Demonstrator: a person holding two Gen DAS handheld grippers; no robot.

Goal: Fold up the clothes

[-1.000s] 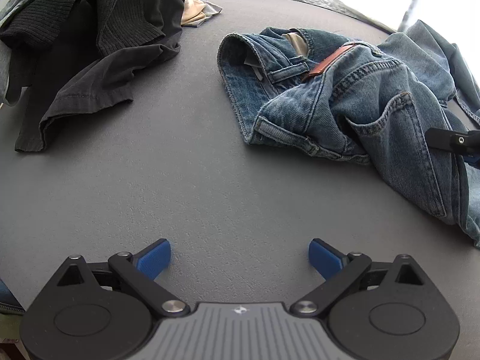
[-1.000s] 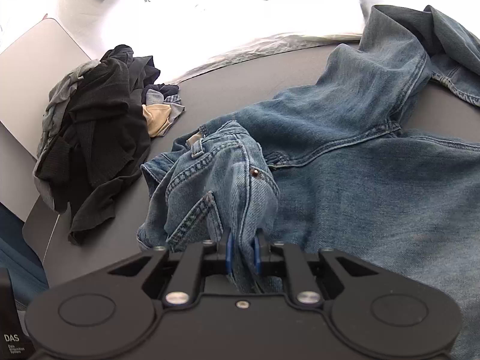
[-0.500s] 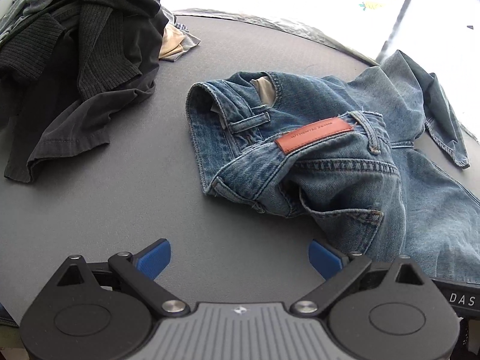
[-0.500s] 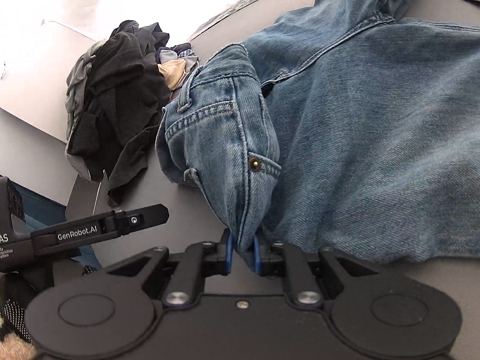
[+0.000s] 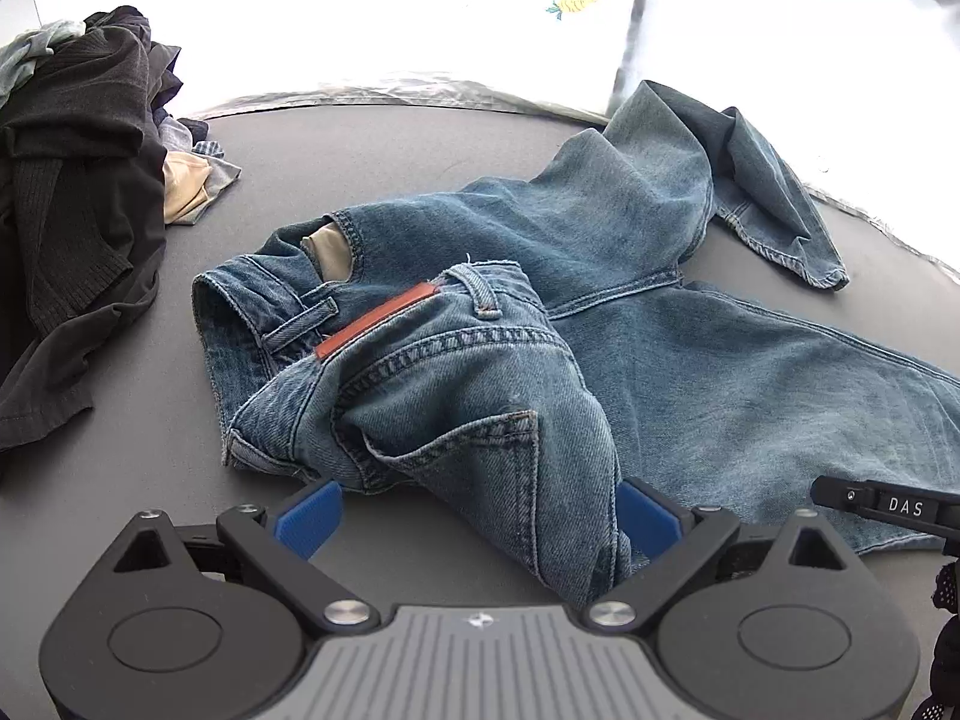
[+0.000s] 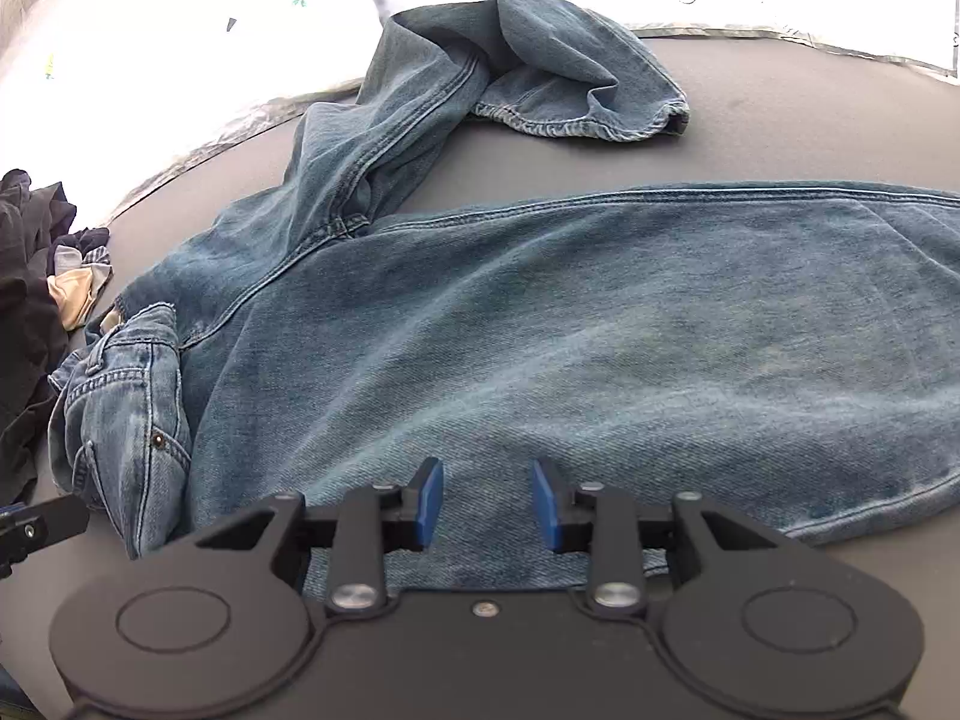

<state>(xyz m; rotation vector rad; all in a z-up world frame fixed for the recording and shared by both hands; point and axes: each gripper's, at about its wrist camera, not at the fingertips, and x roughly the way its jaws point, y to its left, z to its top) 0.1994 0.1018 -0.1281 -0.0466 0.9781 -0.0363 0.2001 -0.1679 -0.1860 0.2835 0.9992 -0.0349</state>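
Note:
Blue jeans lie spread on the grey table, with a brown leather patch at the bunched waist. My left gripper is open, and the folded waist corner with its back pocket lies between the wide-apart fingers. My right gripper hovers over the flat jeans leg. Its jaws are opening and nothing is pinched between the blue pads. The far leg is crumpled near the table's back edge.
A pile of dark clothes sits at the table's left, also seen in the right wrist view. Part of the right gripper's body shows at the lower right of the left wrist view. Bright white floor lies beyond the table's rim.
The right gripper let go of the jeans' waist corner and swung right over the leg. The left gripper moved in toward the jeans, so the dropped corner now lies between its fingers.

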